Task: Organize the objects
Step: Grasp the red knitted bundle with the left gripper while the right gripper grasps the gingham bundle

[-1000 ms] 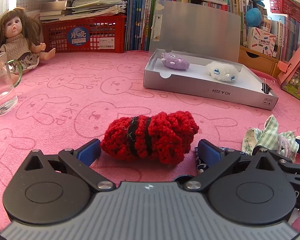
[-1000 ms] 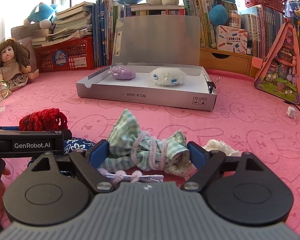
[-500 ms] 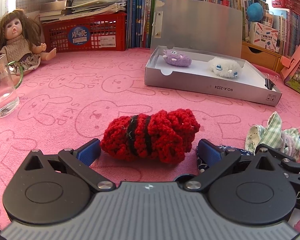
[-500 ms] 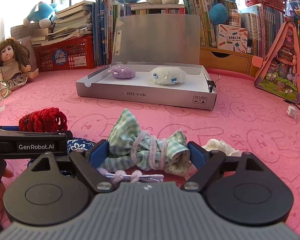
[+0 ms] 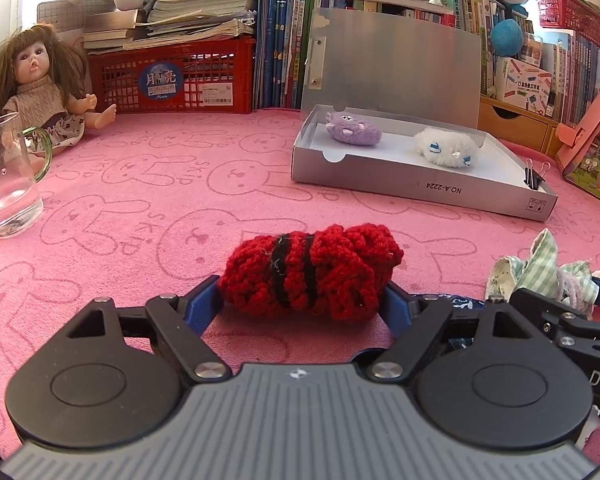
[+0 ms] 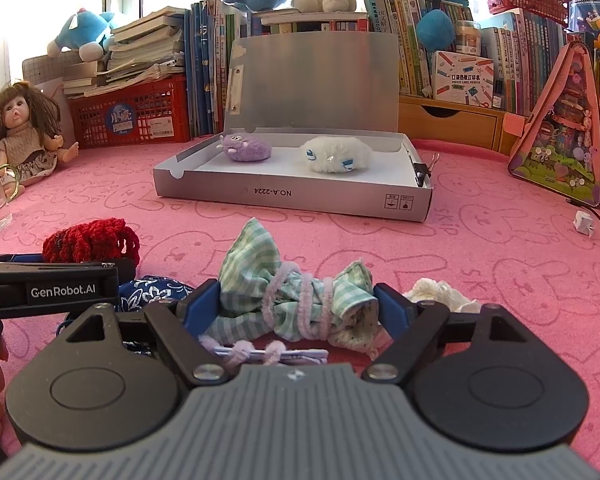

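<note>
A red knitted bundle (image 5: 312, 276) with black bands lies on the pink bunny-print cloth between the blue pads of my left gripper (image 5: 300, 304). Its jaws are closing, and both pads touch the bundle's ends. My right gripper (image 6: 296, 304) is also closing; its pads press on both ends of a green checked cloth bundle (image 6: 292, 292) tied with lilac cord. Beyond them stands an open silver box (image 5: 420, 188), lid upright, holding a purple plush (image 5: 354, 130) and a white plush (image 5: 446, 148).
A glass mug (image 5: 8, 184) and a doll (image 5: 44, 88) sit at the left. Behind are a red basket (image 5: 172, 80), books and plush toys. Blue floral cloth (image 6: 152, 292) and white cloth (image 6: 440, 292) flank the right gripper. A pink toy house (image 6: 560, 140) stands at the right.
Both grippers' jaws have narrowed onto their bundles, the left one more than the right. Neither hand has shifted, and both bundles lie where they were.
</note>
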A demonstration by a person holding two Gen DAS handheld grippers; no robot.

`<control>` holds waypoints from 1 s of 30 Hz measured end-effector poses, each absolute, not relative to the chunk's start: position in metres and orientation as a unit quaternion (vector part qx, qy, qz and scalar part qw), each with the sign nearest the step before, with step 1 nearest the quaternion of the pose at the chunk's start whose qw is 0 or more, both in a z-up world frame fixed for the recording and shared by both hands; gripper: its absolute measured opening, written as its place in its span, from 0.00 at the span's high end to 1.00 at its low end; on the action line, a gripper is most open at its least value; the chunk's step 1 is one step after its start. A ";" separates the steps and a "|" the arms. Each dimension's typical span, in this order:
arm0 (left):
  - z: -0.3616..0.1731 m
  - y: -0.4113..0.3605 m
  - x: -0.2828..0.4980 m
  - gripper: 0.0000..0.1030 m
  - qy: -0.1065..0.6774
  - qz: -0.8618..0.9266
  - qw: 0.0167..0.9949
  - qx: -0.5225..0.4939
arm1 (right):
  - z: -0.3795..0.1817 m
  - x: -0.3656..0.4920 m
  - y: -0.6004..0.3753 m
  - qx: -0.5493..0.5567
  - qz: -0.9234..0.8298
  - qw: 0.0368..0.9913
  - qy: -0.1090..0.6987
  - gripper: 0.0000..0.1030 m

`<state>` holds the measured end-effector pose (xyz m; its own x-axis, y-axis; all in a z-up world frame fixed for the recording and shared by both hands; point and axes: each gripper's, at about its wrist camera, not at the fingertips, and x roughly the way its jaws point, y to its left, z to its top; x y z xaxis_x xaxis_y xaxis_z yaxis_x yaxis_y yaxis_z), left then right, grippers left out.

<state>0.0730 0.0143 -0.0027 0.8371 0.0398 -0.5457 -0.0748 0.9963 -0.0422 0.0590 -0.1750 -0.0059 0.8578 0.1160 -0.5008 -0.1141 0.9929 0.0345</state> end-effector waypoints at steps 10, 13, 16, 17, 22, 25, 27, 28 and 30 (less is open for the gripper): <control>-0.001 0.010 0.066 0.27 0.277 0.014 0.960 -0.026 | -0.005 0.054 -0.181 0.017 0.061 0.967 0.246 0.28; 0.002 0.008 0.064 0.28 0.274 0.008 0.961 -0.025 | -0.003 0.052 -0.186 0.033 0.062 0.968 0.242 0.32; 0.007 0.006 0.063 0.28 0.269 0.002 0.963 -0.021 | 0.000 0.050 -0.192 0.051 0.060 0.969 0.235 0.35; 0.009 0.005 0.064 0.28 0.266 0.000 0.964 -0.019 | 0.001 0.050 -0.194 0.057 0.059 0.969 0.234 0.36; 0.019 0.002 0.068 0.31 0.260 -0.006 0.965 -0.021 | 0.008 0.053 -0.202 0.076 0.057 0.969 0.230 0.39; 0.024 0.001 0.072 0.31 0.258 -0.007 0.966 -0.020 | 0.015 0.055 -0.204 0.075 0.056 0.971 0.219 0.39; 0.028 0.001 0.075 0.31 0.254 -0.008 0.967 -0.017 | 0.020 0.058 -0.207 0.080 0.059 0.971 0.215 0.39; 0.031 0.001 0.077 0.31 0.252 -0.008 0.967 -0.017 | 0.022 0.060 -0.209 0.083 0.059 0.972 0.214 0.39; 0.036 0.001 0.082 0.31 0.248 -0.007 0.969 -0.017 | 0.026 0.064 -0.211 0.087 0.058 0.972 0.211 0.39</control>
